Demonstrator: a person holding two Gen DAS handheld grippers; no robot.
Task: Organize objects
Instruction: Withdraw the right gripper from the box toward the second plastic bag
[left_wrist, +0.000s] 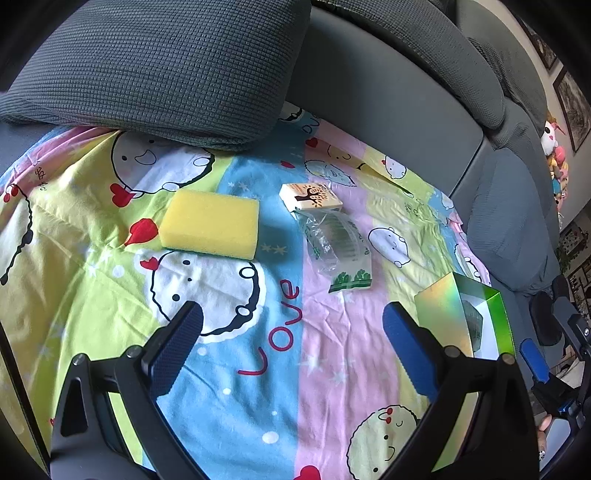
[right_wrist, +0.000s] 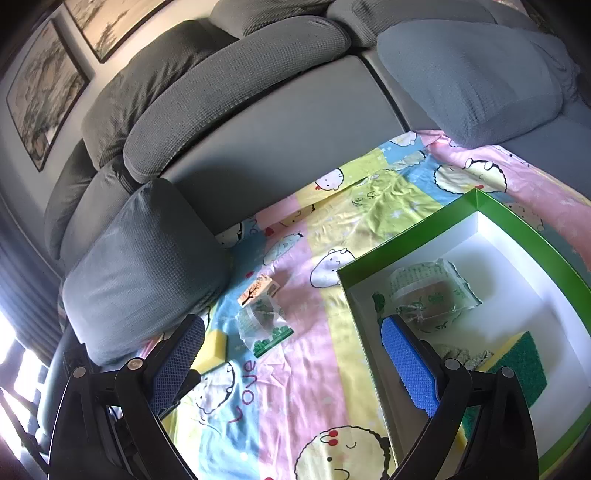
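Observation:
A yellow sponge (left_wrist: 210, 223) lies on the cartoon bedsheet (left_wrist: 258, 369), with a small printed box (left_wrist: 309, 196) and a clear plastic packet (left_wrist: 338, 251) to its right. My left gripper (left_wrist: 291, 325) is open and empty above the sheet, short of them. In the right wrist view the same sponge (right_wrist: 214, 350), small box (right_wrist: 258, 290) and packet (right_wrist: 264, 326) lie left of a green box (right_wrist: 532, 236). That box holds a clear packet (right_wrist: 428, 291) and a green-yellow scouring sponge (right_wrist: 517, 373). My right gripper (right_wrist: 291, 347) is open and empty at the box's left wall.
Grey sofa cushions (left_wrist: 155, 70) press on the sheet's far edge, and another cushion (right_wrist: 144, 266) sits close to the objects. The sofa back (right_wrist: 280, 129) runs behind. The green box's corner (left_wrist: 476, 317) shows at the right. The other gripper (left_wrist: 546, 365) shows at far right.

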